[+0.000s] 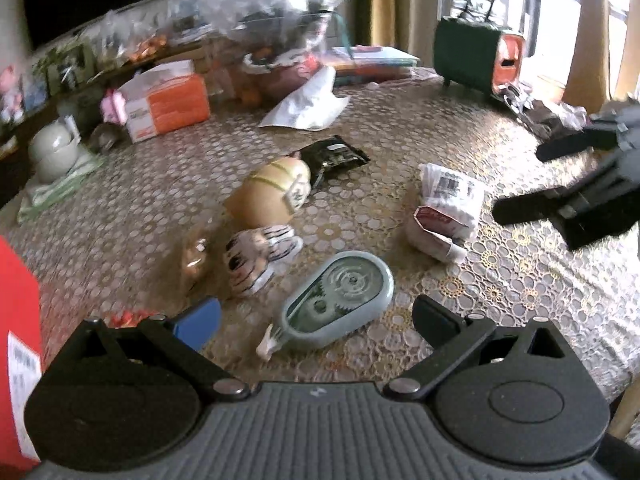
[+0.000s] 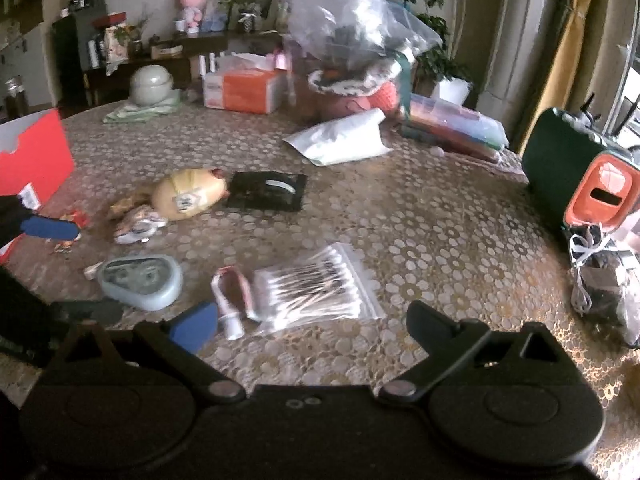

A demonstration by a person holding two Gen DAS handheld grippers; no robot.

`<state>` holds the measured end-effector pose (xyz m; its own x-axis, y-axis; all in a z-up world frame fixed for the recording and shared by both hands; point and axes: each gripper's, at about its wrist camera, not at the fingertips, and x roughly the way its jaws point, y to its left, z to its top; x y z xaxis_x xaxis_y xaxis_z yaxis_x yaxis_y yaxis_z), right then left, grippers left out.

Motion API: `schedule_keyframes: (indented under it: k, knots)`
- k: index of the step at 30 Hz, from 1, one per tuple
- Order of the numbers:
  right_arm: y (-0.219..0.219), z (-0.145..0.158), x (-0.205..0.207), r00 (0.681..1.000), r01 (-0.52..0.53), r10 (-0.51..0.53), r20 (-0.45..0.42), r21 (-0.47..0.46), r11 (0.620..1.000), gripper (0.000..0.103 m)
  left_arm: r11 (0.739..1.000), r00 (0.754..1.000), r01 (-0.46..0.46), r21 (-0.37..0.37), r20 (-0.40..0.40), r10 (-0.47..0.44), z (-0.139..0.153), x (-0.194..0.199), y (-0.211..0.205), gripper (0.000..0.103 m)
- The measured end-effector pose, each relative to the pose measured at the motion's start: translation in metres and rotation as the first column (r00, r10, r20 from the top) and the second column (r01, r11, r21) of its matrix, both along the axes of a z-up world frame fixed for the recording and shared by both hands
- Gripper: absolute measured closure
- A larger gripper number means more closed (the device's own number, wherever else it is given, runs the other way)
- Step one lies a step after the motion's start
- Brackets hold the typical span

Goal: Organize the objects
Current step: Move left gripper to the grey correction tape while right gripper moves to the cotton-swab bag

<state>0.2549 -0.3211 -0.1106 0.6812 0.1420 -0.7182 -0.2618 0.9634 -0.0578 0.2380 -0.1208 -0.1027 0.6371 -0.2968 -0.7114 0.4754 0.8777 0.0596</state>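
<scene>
Both grippers hover above the table (image 2: 440,216) with nothing between their fingers. The left gripper (image 1: 316,320) has its fingers spread wide over the pale blue correction-tape dispenser (image 1: 340,300), which lies near the table's front edge. The right gripper (image 2: 312,320) is likewise spread wide, just short of the clear bag of cotton swabs (image 2: 316,284) and a small red-and-white tube (image 2: 232,300) lying against it. Toward the table's middle lie a yellow plush toy (image 2: 188,196), a striped plush paw (image 1: 260,256) and a black packet (image 2: 266,190). A red box (image 2: 32,156) stands at the left edge. Along the far edge crowd a tissue box (image 2: 240,88), a white pouch (image 2: 340,140), a big clear plastic bag (image 2: 344,12) and a green case (image 2: 568,168) at the right.
</scene>
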Motion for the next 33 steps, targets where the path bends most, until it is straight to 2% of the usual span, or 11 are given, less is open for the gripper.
schedule_keyframes:
  k: [4, 12, 17, 20, 27, 33]
  knots:
    - [-0.004, -0.007, 0.015, 1.0, 0.027, -0.027, -0.008, -0.006, 1.0, 0.002, 0.998, 0.999, 0.028, 0.058, 0.023, -0.029, -0.009, 0.004, -0.013, 0.0]
    - [-0.004, -0.021, 0.055, 0.99, 0.134, -0.132, -0.049, 0.032, 0.99, 0.002, 0.997, 0.998, 0.061, 0.039, -0.018, -0.06, -0.018, 0.016, -0.025, 0.0]
    - [0.006, -0.033, 0.074, 0.985, 0.154, -0.151, -0.087, 0.033, 0.987, 0.002, 0.996, 0.996, 0.083, 0.02, -0.035, -0.082, -0.021, 0.011, -0.03, 0.001]
    - [0.01, -0.039, 0.082, 0.981, 0.171, -0.168, -0.099, 0.025, 0.985, 0.002, 0.995, 0.995, 0.097, 0.037, -0.034, -0.096, -0.021, 0.005, -0.035, 0.001]
    - [0.003, -0.043, 0.079, 0.977, 0.178, -0.177, -0.12, 0.0, 0.984, 0.003, 0.989, 0.984, 0.148, -0.013, -0.096, -0.149, -0.016, -0.008, -0.038, 0.001]
    - [-0.012, -0.046, 0.07, 0.977, 0.161, -0.163, -0.141, -0.025, 0.987, 0.003, 0.973, 0.961, 0.224, -0.044, -0.153, -0.229, -0.012, -0.017, -0.054, 0.001]
